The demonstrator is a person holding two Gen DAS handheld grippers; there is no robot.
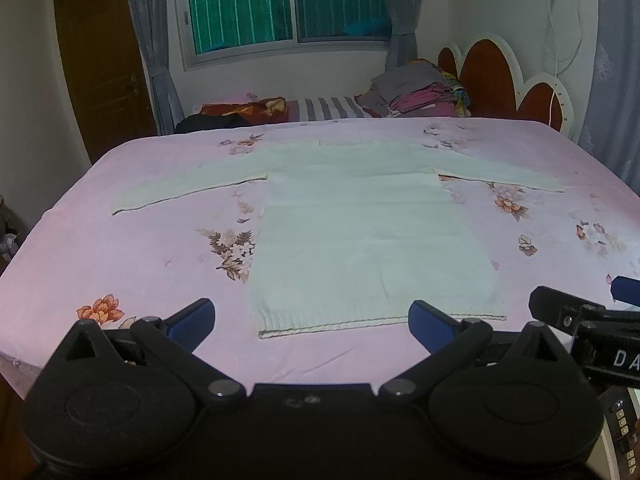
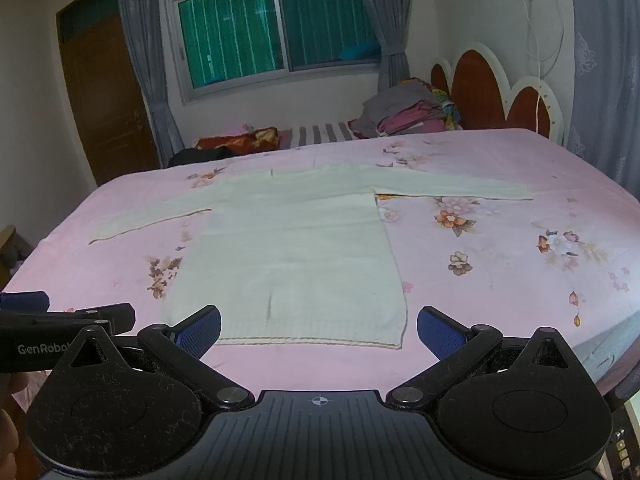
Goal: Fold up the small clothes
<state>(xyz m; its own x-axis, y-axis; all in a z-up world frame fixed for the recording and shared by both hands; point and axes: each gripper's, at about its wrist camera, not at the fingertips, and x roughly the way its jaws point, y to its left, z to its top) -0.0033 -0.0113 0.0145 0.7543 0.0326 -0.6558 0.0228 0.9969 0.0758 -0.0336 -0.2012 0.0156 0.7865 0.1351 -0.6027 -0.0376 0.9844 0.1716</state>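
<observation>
A white long-sleeved knit sweater [image 1: 360,232] lies flat on the pink floral bedsheet [image 1: 140,248], sleeves spread left and right, ribbed hem nearest me. It also shows in the right wrist view [image 2: 296,256]. My left gripper [image 1: 312,320] is open and empty, held just short of the hem. My right gripper [image 2: 319,330] is open and empty, near the hem's right half. The right gripper also shows at the right edge of the left wrist view [image 1: 592,316]. The left gripper shows at the left edge of the right wrist view [image 2: 64,316].
A pile of folded clothes [image 1: 420,92] sits at the far side of the bed by the red headboard [image 1: 488,68]. A striped pillow [image 1: 328,108] and dark cloth [image 1: 212,122] lie at the far edge. A door [image 1: 104,64] and window are behind.
</observation>
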